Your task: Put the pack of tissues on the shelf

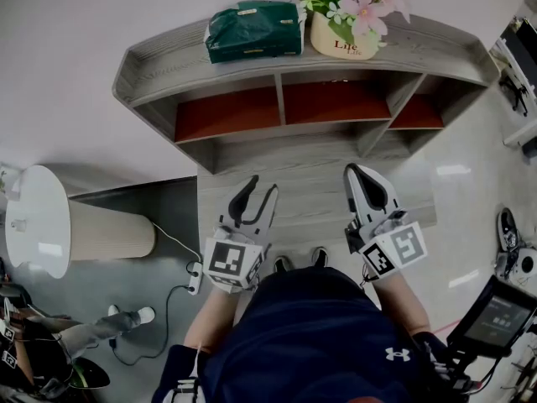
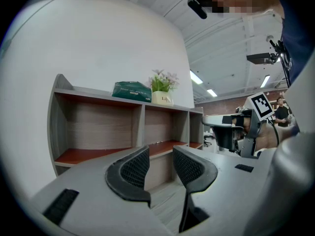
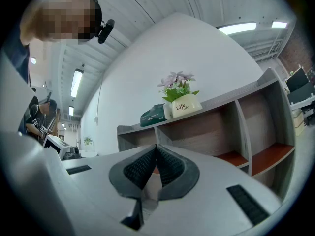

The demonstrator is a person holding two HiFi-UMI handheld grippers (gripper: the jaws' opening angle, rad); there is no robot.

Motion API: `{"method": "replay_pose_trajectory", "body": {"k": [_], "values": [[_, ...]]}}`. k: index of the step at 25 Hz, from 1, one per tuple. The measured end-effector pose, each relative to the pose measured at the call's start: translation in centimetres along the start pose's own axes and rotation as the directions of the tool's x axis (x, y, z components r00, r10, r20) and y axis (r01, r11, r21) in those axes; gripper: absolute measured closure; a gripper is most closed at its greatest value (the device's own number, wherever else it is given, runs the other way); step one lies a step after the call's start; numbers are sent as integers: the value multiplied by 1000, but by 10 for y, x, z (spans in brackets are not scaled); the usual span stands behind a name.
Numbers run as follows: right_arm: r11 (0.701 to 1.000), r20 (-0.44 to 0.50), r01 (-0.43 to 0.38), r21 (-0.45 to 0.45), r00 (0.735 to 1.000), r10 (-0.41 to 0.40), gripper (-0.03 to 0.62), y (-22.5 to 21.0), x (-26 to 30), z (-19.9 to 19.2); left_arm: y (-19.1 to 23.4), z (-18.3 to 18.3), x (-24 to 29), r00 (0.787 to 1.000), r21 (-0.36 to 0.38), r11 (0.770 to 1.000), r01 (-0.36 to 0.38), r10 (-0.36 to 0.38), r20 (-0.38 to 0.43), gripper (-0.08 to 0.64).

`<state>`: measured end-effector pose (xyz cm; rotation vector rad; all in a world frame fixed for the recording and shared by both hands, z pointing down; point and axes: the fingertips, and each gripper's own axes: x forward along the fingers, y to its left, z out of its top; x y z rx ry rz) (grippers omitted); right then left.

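1. Low on the left of the head view, the left hand-held gripper [image 1: 263,185] is held in front of the shelf [image 1: 168,50], below its top board. Its jaws stand a little apart and are released. Its own view shows nothing between the pads, only the shelf beyond the gap.
2. Up on the top board, left of centre, lies the pack of tissues [image 1: 254,30]. It is green, lies flat, and is well apart from both grippers. The lower compartments [image 1: 226,112] beneath it look bare.
3. Just right of the pack stands the flower pot [image 1: 342,39], holding pink and white blooms. The pack's right end comes right up to the pot. From this steep angle it is hard to say whether they touch or are only just beside each other.
4. Further right and low again, the right hand-held gripper [image 1: 354,175] is level with the left one. Its jaws are clenched tip to tip and hold nothing.
5. Judging by how things lie, the placing step looks finished. The pack rests on the shelf and neither gripper holds it.
6. The next move seems to call for very little. Both grippers should keep clear of the top board so the pack is not nudged into the pot. If the pack needs squaring up, that would mean a gentle push from its left end with the pot kept steady.
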<state>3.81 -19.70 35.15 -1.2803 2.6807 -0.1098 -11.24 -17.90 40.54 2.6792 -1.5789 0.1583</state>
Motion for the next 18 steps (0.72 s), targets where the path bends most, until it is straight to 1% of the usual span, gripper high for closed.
{"method": "replay_pose_trajectory", "body": {"k": [13,18], "values": [[1000,-8,12,-3,1000,-12,583,0,3,-1,5,3,1,1000,11,1000,7,-8,9,403],[1000,4,17,-11,1000,-17,583,-2,9,1,11,6,5,1000,24,1000,14,-14,19,403]]}}
